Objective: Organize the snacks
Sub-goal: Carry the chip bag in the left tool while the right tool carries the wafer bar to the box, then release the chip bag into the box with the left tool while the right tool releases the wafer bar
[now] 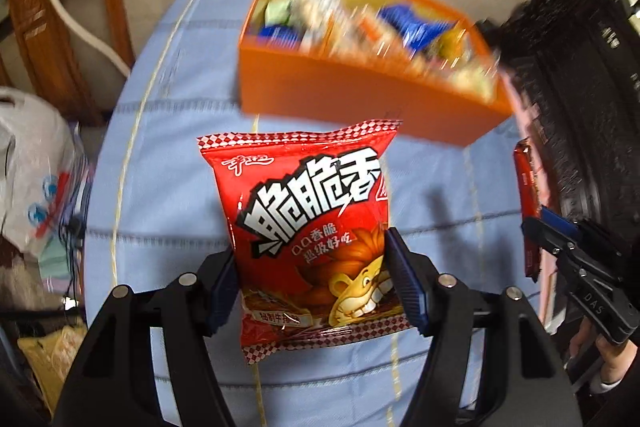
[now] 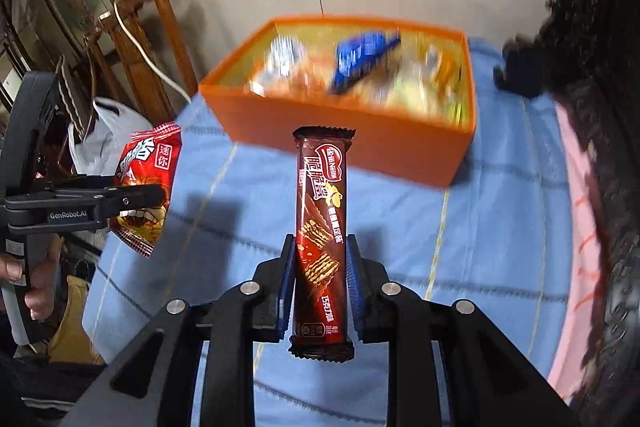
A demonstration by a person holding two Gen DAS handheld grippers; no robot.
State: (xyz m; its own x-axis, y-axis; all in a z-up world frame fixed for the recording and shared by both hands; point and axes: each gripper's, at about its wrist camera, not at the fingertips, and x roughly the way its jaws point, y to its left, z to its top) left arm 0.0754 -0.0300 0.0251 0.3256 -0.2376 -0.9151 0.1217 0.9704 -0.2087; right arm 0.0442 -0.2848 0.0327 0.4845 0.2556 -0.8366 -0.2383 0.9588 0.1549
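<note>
Both grippers loaded, above the blue cloth.
Left gripper clamps red snack bag; right gripper clamps brown wafer bar. Orange box of snacks stands beyond, apart from both.

Bed and clutter beside it
A blue quilted bedspread; a carved wooden chair, a white cable and a white plastic bag alongside.

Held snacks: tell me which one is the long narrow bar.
The brown wafer bar, clamped in the right gripper. The left gripper holds a wide red snack bag.
</note>
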